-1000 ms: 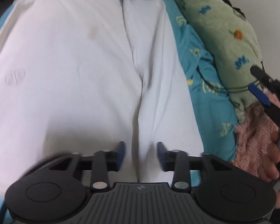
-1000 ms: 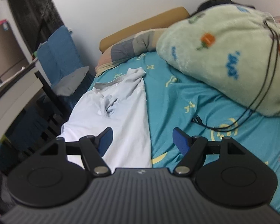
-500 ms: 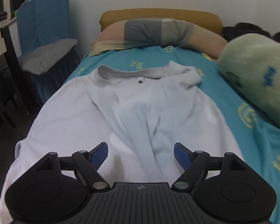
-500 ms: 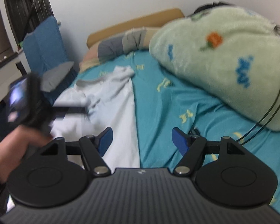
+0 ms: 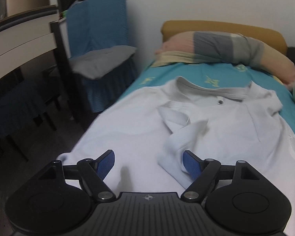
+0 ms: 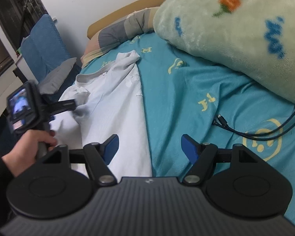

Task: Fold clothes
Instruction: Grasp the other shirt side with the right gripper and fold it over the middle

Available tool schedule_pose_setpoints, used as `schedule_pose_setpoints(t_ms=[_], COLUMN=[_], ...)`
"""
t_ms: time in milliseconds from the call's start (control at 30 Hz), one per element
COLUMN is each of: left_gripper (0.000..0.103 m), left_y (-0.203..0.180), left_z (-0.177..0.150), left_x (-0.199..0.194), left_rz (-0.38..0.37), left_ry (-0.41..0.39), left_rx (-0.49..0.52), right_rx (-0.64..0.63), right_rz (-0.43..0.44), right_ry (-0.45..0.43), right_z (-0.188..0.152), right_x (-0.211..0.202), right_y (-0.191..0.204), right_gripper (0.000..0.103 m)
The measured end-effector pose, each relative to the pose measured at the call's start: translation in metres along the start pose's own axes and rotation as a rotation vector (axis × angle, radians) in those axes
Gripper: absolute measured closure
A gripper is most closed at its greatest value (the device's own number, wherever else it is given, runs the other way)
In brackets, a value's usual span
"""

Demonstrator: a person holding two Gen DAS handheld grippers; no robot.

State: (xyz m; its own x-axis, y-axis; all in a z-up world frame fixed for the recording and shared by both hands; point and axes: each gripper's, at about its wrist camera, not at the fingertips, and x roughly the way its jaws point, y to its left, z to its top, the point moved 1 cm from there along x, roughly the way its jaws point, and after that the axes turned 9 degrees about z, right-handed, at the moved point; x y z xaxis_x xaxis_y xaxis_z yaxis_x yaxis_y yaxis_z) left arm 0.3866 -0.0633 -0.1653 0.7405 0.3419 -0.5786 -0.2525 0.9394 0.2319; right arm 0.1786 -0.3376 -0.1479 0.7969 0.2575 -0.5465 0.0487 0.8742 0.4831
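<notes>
Bedroom with one bed under a teal patterned sheet (image 6: 186, 98), by a pale wall. One pale blue polo shirt (image 5: 216, 129) spread flat along the bed's left side, collar toward the single striped pillow (image 5: 216, 45); one sleeve folded in over the chest, lower hem cut off behind the tool bodies. One green fleece blanket (image 6: 236, 23) heaped on the right, cropped by the frame. Two black cables (image 6: 255, 131) trailing across the sheet from under it. One chair with a blue cover (image 5: 96, 19) and grey cushion (image 5: 102, 61) beside the bed; dark furniture further left hard to make out. Left gripper (image 5: 149, 162) over the shirt, jaws just spread wide, gripping nothing, folded sleeve just beside its right pad. Left hand (image 6: 27, 149) on its handle. Right gripper (image 6: 150, 147) likewise spread and empty, above the shirt's edge and bare sheet.
</notes>
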Motion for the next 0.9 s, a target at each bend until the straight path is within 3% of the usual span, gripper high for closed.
schedule_pose_setpoints(t_ms=[167, 333, 500, 600, 733, 900], left_gripper=[0.025, 0.013, 0.005, 0.003, 0.002, 0.002], left_y=[0.058, 0.108, 0.137, 0.154, 0.173, 0.192], left_z=[-0.01, -0.028, -0.045, -0.051, -0.052, -0.058], left_x=[-0.066, -0.168, -0.235, -0.25, -0.236, -0.203], left_rz=[-0.096, -0.229, -0.368, -0.357, -0.369, -0.305], left_ry=[0.043, 0.053, 0.038, -0.01, -0.009, -0.017], left_rx=[-0.094, -0.198, -0.183, -0.164, -0.141, -0.096], right_rx=[-0.052, -0.156, -0.267, -0.321, -0.448, -0.656], right_rz=[0.016, 0.032, 0.071, 0.124, 0.165, 0.191], right_ry=[-0.038, -0.073, -0.011, 0.038, 0.061, 0.182], right_z=[-0.001, -0.003, -0.009, -0.001, 0.034, 0.068], right_x=[-0.01, -0.026, -0.038, -0.034, -0.009, 0.08], right_y=[0.008, 0.025, 0.051, 0.074, 0.126, 0.214], right_gripper=[0.031, 0.031, 0.031, 0.031, 0.031, 0.032])
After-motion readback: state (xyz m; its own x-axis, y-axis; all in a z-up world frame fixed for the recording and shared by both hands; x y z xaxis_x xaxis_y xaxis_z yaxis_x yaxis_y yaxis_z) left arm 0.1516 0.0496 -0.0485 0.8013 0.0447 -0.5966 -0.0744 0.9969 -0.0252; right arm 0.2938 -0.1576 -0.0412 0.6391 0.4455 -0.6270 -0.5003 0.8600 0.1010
